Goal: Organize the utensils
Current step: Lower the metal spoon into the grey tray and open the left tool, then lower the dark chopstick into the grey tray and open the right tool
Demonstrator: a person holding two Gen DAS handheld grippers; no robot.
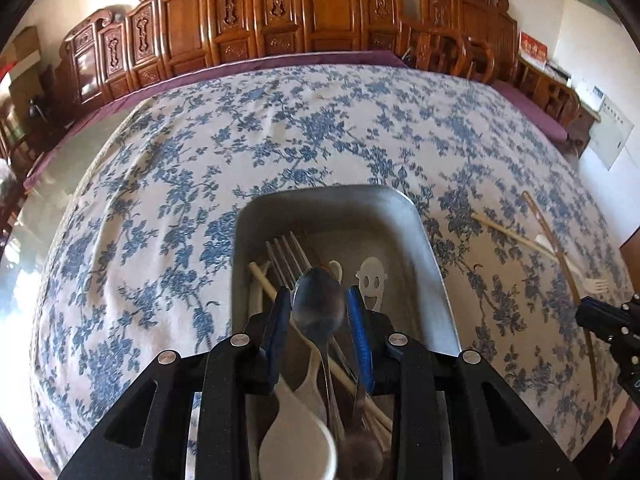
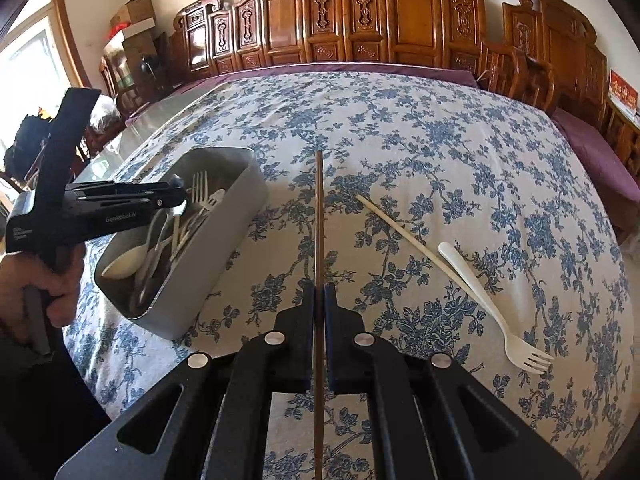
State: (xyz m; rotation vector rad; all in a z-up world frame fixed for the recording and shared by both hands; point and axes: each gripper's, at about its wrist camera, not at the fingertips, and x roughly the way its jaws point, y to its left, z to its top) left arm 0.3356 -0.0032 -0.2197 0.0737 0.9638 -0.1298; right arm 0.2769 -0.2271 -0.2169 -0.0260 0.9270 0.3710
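Note:
A grey metal tray (image 1: 428,248) (image 2: 236,240) holds forks, white spoons, chopsticks and a smiley-face utensil (image 1: 372,280). My left gripper (image 1: 320,304) hovers over the tray, its jaws apart; a metal spoon (image 1: 320,308) lies between them, and I cannot tell whether they touch it. It also shows in the right wrist view (image 2: 176,196). My right gripper (image 2: 319,300) is shut on a dark brown chopstick (image 2: 319,216), held over the cloth right of the tray. A pale chopstick (image 2: 404,236) and a white plastic fork (image 2: 492,308) lie on the cloth further right.
The table has a blue floral cloth (image 2: 440,152) over purple fabric. Carved wooden chairs (image 2: 360,20) line the far edge. Boxes (image 2: 132,16) stand by a window at the left.

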